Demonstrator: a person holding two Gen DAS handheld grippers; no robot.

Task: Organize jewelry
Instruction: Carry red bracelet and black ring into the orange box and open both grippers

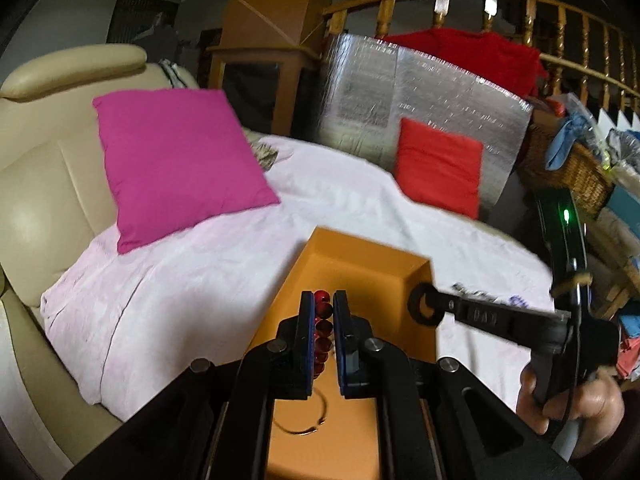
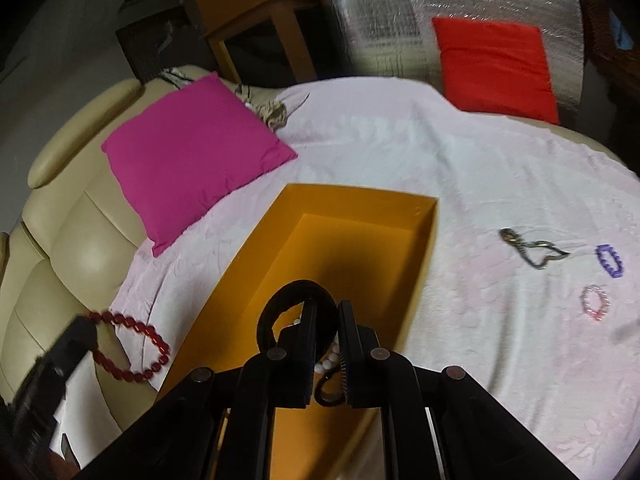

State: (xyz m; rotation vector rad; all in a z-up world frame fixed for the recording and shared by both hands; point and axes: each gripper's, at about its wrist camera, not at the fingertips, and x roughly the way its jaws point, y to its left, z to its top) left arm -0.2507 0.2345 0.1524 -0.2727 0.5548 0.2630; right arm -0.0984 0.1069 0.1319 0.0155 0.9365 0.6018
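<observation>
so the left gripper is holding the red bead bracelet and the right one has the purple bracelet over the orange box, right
Not quite. The left gripper does hold the red bead bracelet, but the right gripper holds a black ring-shaped bracelet over the orange box. The right wrist view shows the purple bracelet lying loose on the pink blanket.

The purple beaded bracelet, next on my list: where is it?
Right wrist view, far right: the purple beaded bracelet lies on the pale pink blanket, above the pink bracelet.
</observation>
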